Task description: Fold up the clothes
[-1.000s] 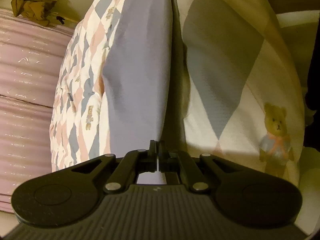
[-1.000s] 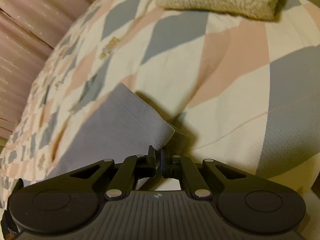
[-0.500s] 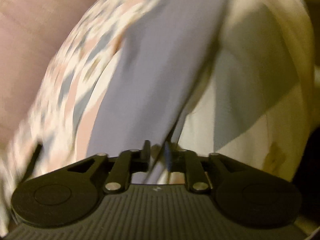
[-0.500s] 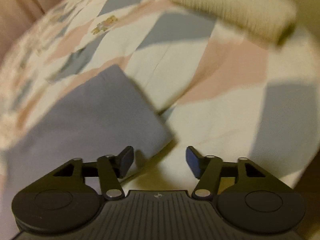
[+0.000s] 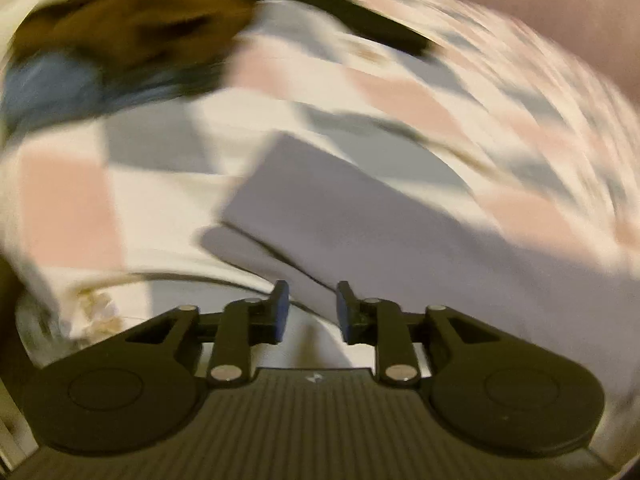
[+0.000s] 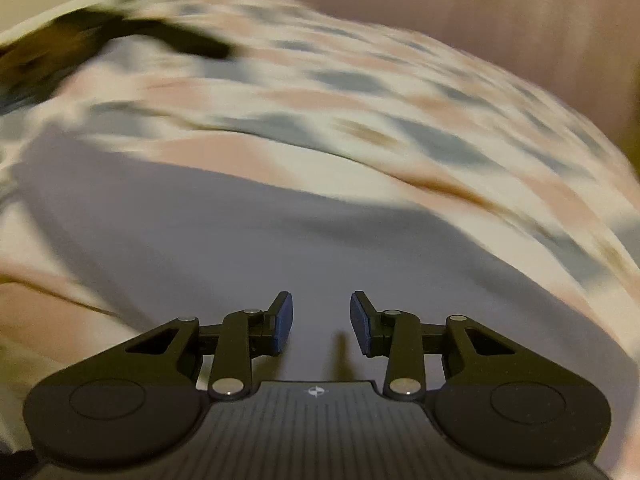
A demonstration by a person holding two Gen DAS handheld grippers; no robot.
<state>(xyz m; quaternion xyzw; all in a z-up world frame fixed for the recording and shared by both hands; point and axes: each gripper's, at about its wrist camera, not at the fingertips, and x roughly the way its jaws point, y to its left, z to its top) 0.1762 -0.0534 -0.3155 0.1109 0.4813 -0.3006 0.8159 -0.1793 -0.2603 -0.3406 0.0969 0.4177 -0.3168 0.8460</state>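
A plain grey-lilac garment (image 5: pixel 360 216) lies folded on the bed, one layer over another, its lower edge showing at the left. My left gripper (image 5: pixel 309 308) is open just above the garment's near edge, with nothing between its fingers. In the right wrist view the same grey-lilac garment (image 6: pixel 248 248) spreads wide under my right gripper (image 6: pixel 321 320), which is open and hovers over the cloth without holding it. Both views are blurred by motion.
A bedspread (image 5: pixel 360 80) with pink, grey and cream diamonds covers the bed (image 6: pixel 360 92). A dark brown and blue heap of clothes (image 5: pixel 120 28) lies at the far left. A dark strip (image 5: pixel 360 20) lies beyond the garment. A pinkish wall stands behind.
Both grippers were shut on the grey-lilac garment a second ago; both have opened and let go. The garment now lies flat on the bed, and both cameras have swung round.
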